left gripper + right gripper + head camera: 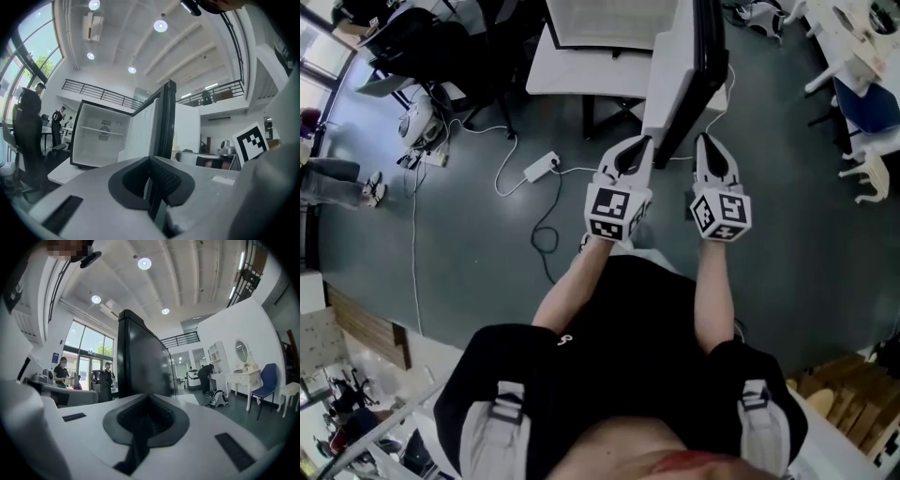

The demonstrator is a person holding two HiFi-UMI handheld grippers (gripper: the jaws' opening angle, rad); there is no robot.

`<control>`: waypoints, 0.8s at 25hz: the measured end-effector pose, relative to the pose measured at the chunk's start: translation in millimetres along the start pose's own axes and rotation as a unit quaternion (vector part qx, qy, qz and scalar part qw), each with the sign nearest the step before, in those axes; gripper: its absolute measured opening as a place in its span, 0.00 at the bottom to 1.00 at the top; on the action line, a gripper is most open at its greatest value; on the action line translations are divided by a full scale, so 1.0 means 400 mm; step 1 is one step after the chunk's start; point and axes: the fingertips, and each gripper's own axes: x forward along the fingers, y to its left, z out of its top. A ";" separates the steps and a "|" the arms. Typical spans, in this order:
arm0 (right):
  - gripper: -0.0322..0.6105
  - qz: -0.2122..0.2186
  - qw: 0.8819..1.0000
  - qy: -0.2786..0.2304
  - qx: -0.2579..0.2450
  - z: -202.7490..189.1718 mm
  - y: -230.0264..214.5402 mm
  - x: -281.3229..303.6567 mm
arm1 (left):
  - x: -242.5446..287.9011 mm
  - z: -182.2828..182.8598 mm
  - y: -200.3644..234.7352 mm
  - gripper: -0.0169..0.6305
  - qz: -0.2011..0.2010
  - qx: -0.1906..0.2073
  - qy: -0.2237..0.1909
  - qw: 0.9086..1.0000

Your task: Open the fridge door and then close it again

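The fridge stands on a white table with its door swung open toward me, white inside and black outside. My left gripper sits just left of the door's free edge, on the inner side, with its jaws shut and nothing between them. My right gripper is just right of that edge, on the black outer side, also shut and empty. The left gripper view shows the empty fridge interior and the door edge beyond the gripper. The right gripper view shows the door's dark face past the gripper.
A power strip with cables lies on the grey floor left of the grippers. A white table carries the fridge. A black office chair is at the far left, white furniture at the right. People stand in the background.
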 end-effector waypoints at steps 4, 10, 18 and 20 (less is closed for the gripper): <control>0.04 0.004 1.000 -0.006 -0.003 0.020 -0.014 0.001 | 0.014 0.012 -0.044 0.05 -0.032 0.013 -0.011 0.999; 0.04 0.042 0.997 -0.030 -0.055 0.139 -0.021 0.029 | 0.058 0.016 -0.111 0.23 -0.060 0.058 0.002 0.996; 0.04 0.117 0.986 -0.053 -0.107 0.257 0.031 0.080 | 0.103 0.044 -0.112 0.23 -0.036 0.072 0.006 0.997; 0.04 0.123 0.985 -0.058 -0.105 0.265 0.043 0.085 | 0.102 0.048 -0.105 0.23 -0.037 0.068 0.005 0.997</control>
